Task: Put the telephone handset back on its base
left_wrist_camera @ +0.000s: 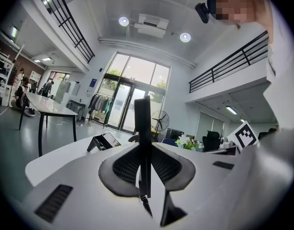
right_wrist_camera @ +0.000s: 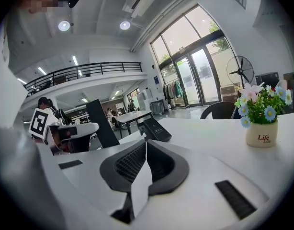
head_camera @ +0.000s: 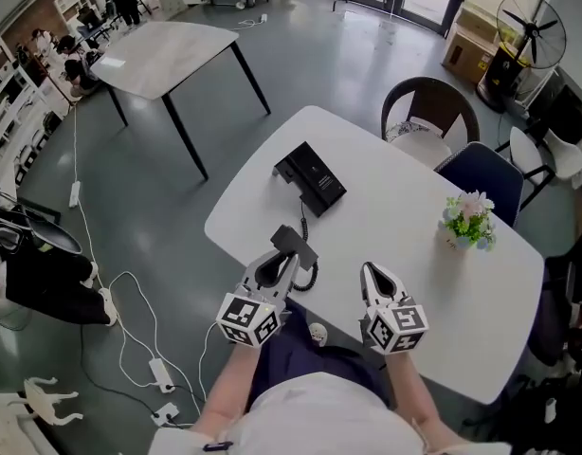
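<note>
- The handset [head_camera: 293, 243] is clamped edge-on between the jaws of my left gripper [head_camera: 289, 256], held upright above the table [head_camera: 395, 207]. In the left gripper view, the handset [left_wrist_camera: 142, 128] is a thin black slab rising straight out of the pads.
- Its coiled cord [head_camera: 306, 275] hangs just under those jaws and runs forward to the base.
- The base [head_camera: 311, 177] sits on the table ahead of the left gripper and slightly to its left, well apart from the handset. There is pale print on its face, too small for me to read.
- My right gripper [head_camera: 371, 273] is just beside the left one, on its right. Its jaws are pressed together with nothing between them.
- Ahead of the right gripper and to its right stands a small flower pot [right_wrist_camera: 262, 137] printed "Life", with a smaller line beneath that I cannot read.
- Each gripper carries a cube of black-and-white square markers.
</note>
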Motion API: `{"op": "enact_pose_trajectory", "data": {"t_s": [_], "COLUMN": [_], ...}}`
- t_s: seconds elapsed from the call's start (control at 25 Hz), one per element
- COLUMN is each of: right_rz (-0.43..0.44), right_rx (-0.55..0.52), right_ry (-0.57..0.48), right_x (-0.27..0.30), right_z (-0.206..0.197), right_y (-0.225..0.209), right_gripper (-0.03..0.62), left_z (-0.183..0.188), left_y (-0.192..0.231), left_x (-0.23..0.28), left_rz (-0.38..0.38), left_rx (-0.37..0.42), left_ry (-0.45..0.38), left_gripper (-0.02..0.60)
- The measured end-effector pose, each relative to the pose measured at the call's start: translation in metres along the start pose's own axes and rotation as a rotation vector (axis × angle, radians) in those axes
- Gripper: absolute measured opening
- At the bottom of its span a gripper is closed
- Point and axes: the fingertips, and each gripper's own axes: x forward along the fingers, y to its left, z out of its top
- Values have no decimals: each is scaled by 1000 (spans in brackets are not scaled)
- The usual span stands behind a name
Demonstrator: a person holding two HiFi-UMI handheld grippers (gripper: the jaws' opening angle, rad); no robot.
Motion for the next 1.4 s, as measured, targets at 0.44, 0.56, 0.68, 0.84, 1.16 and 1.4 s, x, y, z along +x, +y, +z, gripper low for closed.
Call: {"op": "enact_pose_trajectory", "data": {"t_s": [0.44, 0.56, 0.68, 0.84, 1.16, 1.4], "right_rz": [-49, -59, -64, -64, -61, -58], "right_rx": [41, 50, 57, 62, 67, 67], "right_ry": [9, 18, 29, 49, 71, 87], "right_x": [26, 32, 37, 44, 58, 67], "right_z": [7, 6, 2, -4, -7, -5], "right_y": [-7, -9, -11, -13, -13, -14], "right_gripper": [32, 32, 32, 32, 32, 32], "left_z": [0, 1, 1, -1, -11, -13], "left_y": [37, 46, 55, 66, 82, 93], "left_x": [40, 55, 68, 84, 106, 122], "left_rz": [-36, -38, -32, -39, -44, -51], "left_rx": [-136, -156, -163, -212, -253, -309], "left_ry": [6, 1, -4, -6, 19, 13], "left_gripper": [77, 77, 77, 77, 77, 77]}}
